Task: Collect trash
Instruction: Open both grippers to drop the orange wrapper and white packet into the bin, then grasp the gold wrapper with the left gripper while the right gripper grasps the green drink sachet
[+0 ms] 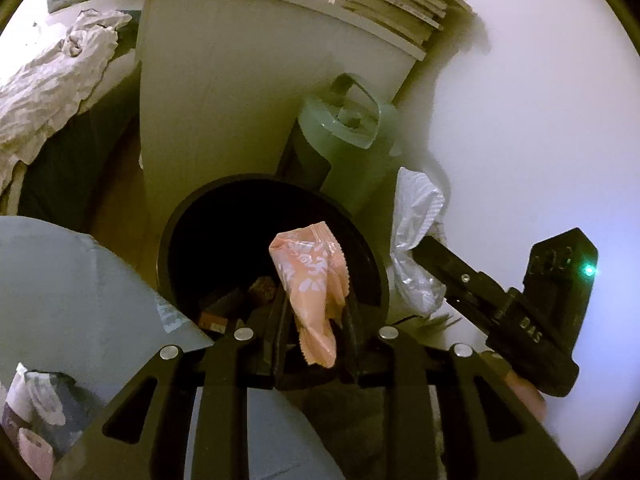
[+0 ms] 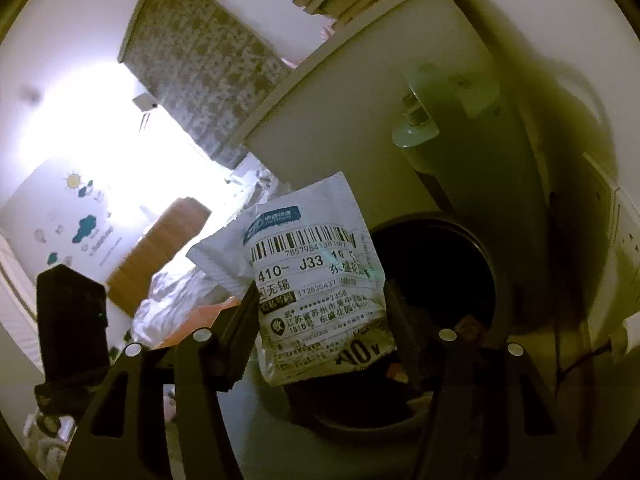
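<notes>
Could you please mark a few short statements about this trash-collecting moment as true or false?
1. The left gripper holds a pink snack wrapper between its fingers. True.
2. The pink snack wrapper hangs over the open mouth of the black bin. True.
3. The bin is completely empty. False: some dark scraps lie at the bottom.
4. The right gripper has a white shipping bag with a barcode label between its fingers. True.
5. The white shipping bag already lies inside the bin. False: it is above the rim, between the fingers.
6. A red watering can stands behind the bin. False: a pale green jug stands there.
</notes>
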Motion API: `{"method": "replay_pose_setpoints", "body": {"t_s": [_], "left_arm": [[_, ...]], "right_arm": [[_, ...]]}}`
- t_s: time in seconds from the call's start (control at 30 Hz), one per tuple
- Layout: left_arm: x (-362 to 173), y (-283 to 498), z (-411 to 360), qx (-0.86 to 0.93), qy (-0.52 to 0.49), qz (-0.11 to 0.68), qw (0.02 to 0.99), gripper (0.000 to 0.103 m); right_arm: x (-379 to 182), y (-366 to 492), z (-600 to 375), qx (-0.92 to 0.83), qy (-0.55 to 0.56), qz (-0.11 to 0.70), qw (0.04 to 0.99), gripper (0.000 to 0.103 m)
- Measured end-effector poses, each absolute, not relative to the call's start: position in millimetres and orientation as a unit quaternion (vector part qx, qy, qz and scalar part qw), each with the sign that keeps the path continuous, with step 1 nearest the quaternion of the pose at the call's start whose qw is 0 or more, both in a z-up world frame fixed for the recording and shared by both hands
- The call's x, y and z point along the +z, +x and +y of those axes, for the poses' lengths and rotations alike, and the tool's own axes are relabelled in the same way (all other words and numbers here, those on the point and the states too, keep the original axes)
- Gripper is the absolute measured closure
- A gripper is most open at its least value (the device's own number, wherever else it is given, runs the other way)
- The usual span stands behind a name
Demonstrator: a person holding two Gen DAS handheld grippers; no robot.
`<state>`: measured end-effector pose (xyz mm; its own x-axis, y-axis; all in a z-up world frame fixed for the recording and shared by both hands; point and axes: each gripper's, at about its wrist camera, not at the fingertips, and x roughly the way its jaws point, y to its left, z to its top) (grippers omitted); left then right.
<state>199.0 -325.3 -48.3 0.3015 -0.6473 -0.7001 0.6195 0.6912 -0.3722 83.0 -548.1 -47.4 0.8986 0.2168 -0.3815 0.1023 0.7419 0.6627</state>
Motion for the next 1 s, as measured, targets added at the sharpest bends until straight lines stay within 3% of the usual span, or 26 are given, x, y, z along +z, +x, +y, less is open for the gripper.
{"method": "replay_pose_setpoints", "body": {"t_s": [0.03,0.1,0.17,0.37,0.6,1.0], "left_arm": [[-49,200,-326,-0.391,-0.015,0.442,0.807,0.073],[-49,206,-331,-0.384,-0.011,0.443,0.810,0.046],[-45,206,-329,-0.376,-0.013,0.433,0.819,0.025],[-35,201,-316,-0.374,-0.021,0.418,0.828,0.016],[-13,179,-267,-0.358,-0.052,0.402,0.841,0.015],[-27,96,-62,-0.137,-0.053,0.409,0.901,0.016]], "right_arm": [[-48,84,-548,0.030,0.358,0.223,0.906,0.037],[-49,84,-550,0.026,0.364,0.220,0.905,0.024],[-52,82,-552,0.019,0.375,0.213,0.902,0.021],[-56,89,-553,0.018,0.382,0.221,0.897,0.021],[-56,95,-542,0.025,0.371,0.231,0.899,0.020],[-33,100,-455,0.101,0.253,0.278,0.921,0.020]]}}
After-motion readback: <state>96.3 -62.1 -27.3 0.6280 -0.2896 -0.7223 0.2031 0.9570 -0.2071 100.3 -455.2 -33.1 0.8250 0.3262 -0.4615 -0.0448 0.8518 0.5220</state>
